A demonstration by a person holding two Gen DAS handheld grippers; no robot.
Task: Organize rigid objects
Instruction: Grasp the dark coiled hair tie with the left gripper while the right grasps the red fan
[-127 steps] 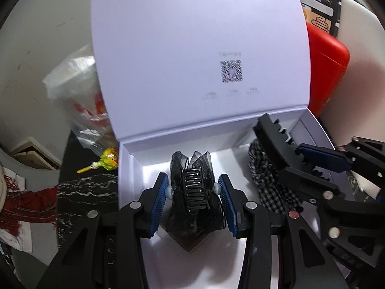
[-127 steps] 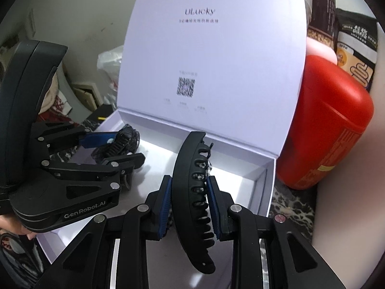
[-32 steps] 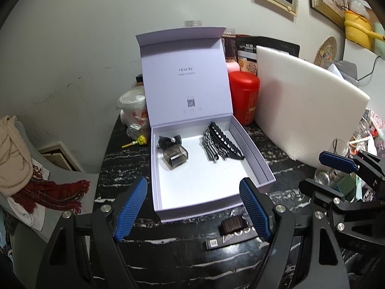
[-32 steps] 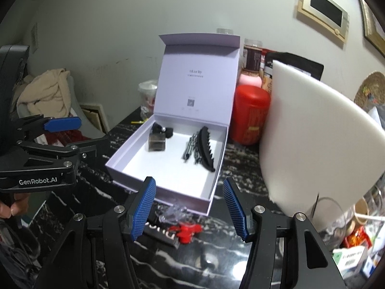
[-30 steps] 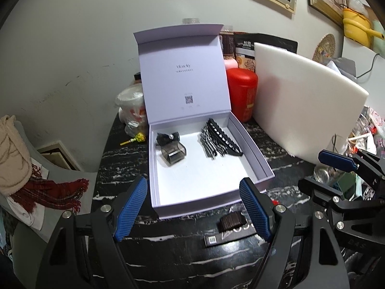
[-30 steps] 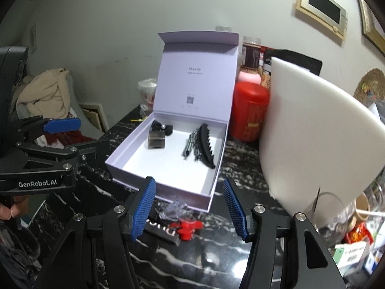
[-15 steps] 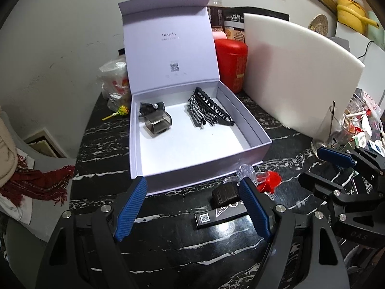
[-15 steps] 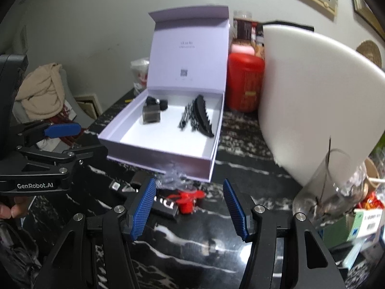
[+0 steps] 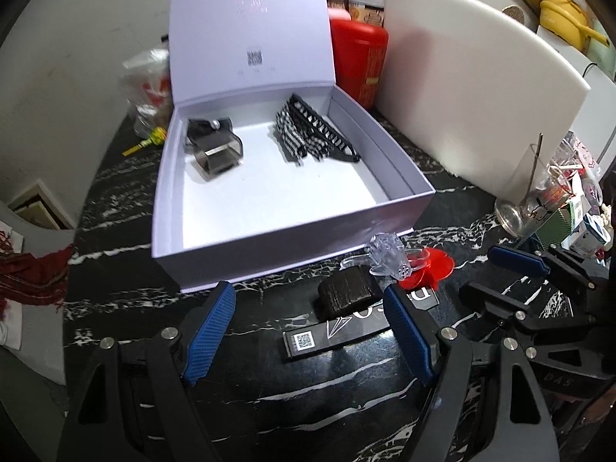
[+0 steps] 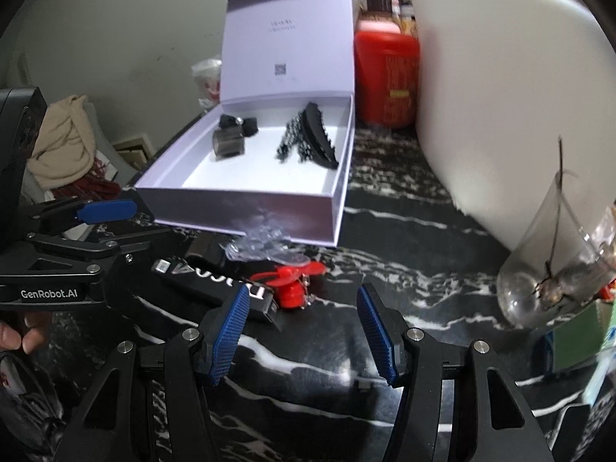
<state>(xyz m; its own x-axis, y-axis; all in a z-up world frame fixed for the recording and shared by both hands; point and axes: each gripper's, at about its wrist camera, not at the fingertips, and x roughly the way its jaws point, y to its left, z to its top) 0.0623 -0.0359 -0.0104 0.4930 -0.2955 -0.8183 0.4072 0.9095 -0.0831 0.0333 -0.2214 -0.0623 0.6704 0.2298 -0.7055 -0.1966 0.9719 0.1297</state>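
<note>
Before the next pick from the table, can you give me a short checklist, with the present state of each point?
1. Left claw empty, jaws apart: ok.
2. Right claw empty, jaws apart: ok.
3. White box lid standing up, free floor in front of the two hair clips already inside: ok.
4. Dark brown clip lies ahead of the left claw, on the black flat package, nothing on top of it: ok.
5. Red clip free to grasp: not ok, the clear plastic clip lies partly over it.
6. Glass jar out of the right claw's way: cannot tell.
</note>
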